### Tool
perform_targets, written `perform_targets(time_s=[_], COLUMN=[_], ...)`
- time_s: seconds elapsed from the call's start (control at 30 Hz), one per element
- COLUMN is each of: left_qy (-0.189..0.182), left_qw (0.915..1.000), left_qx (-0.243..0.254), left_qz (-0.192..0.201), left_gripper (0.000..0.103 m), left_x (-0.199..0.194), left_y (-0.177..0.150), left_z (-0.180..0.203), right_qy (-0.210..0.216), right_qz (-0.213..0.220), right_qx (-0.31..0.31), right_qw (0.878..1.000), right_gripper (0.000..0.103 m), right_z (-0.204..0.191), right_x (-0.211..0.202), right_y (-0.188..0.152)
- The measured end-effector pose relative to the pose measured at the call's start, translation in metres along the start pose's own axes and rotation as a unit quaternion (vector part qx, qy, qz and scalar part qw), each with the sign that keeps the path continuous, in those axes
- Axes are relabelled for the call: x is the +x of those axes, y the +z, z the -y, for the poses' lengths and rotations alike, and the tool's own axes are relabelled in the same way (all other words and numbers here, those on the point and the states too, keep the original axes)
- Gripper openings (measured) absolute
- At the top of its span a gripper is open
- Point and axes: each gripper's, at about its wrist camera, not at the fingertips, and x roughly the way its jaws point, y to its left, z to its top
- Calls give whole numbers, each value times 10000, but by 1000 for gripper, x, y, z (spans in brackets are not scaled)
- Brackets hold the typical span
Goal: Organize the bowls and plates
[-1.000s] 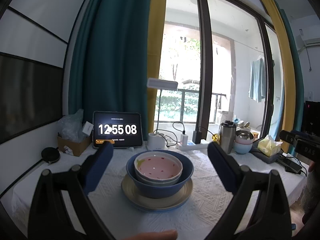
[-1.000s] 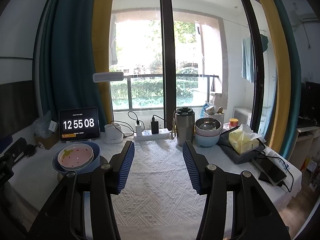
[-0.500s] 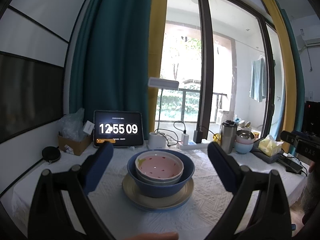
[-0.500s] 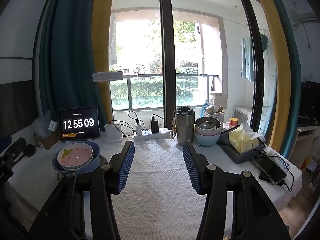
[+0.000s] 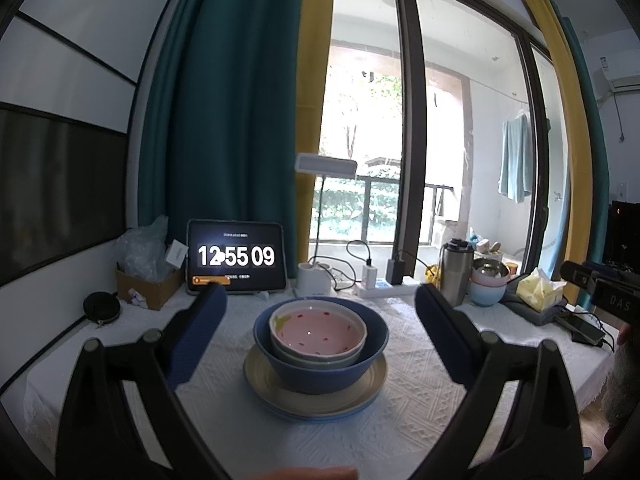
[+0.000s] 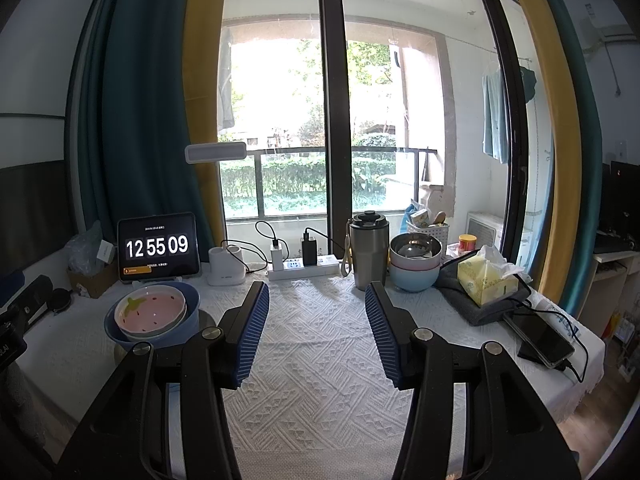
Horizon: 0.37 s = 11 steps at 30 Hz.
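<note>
Left gripper: jaws spread wide, nothing held; matte black arms, blue padded fingers flanking the dish stack without touching it. Right gripper: also released, gap moderate, ribbed blue pads over bare cloth, empty. Between the left fingers sits the stack: a pink bowl, glossy, speckled red with a green-yellow patch at the rim, nested in a pale bowl of which only the edge shows, both inside a deep blue bowl with a matte glaze. All rest on a flat cream plate, round, blue at its outer edge. From the right wrist view the stack stands at the left, beside the left finger. The tablecloth is white, woven in raised diamond and triangle patterns. Further back right, a second stack: steel bowl on pink on light blue, just beside a faceted steel tumbler with a black lid. Behind: a tablet showing a clock, a white power strip with chargers, a yellow tissue pack on grey folded cloth, and a dark phone near the table edge.
</note>
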Motion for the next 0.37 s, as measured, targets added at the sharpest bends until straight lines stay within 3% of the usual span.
perform_targets(time_s=[0.37], left_qy=[-98], left_qw=[9999], left_qx=[18], left_qz=[-67], left_gripper=[96], left_x=[0], left_y=[-3], left_z=[2], right_qy=[11], right_qz=[-15], right_qx=[9], right_qw=[10000], right_gripper=[53], right_z=[1], right_x=[0], right_y=[-3])
